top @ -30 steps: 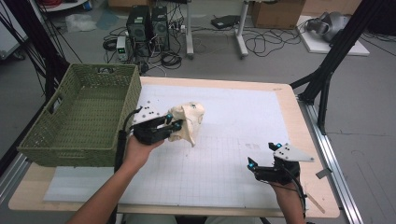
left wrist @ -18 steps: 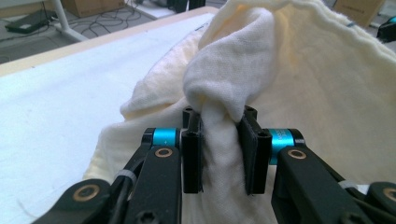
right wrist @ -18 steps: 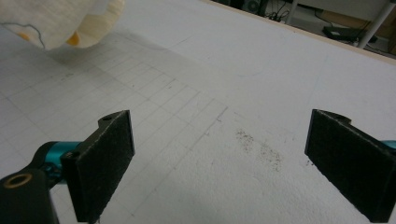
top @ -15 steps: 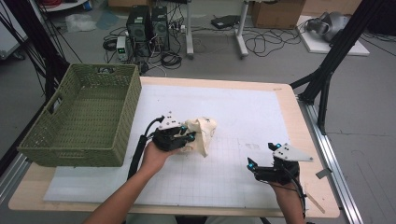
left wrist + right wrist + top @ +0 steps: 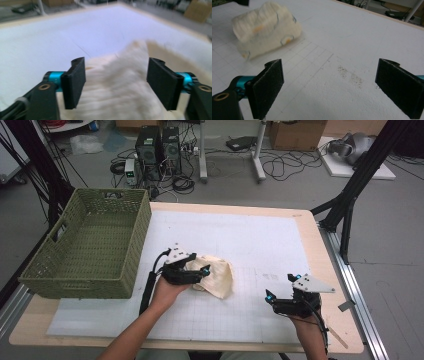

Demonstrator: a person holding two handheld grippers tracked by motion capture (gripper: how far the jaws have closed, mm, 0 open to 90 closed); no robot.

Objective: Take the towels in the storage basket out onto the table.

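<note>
Your table (image 5: 260, 227) carries a green basket (image 5: 90, 245) at its left edge. The cream cloth (image 5: 217, 275) lies bunched on the white mat, just right of the basket. Your left gripper (image 5: 200, 272) has its jaws wide apart around the cloth. Your right gripper (image 5: 272, 299) sits well apart from the cloth, jaws spread wide over bare mat

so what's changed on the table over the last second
The left gripper carried the cream cloth away from the green basket, toward the person and the table's middle. Its fingers now stand open around the cloth, which rests on the white mat. The right gripper stayed put, open.
</note>
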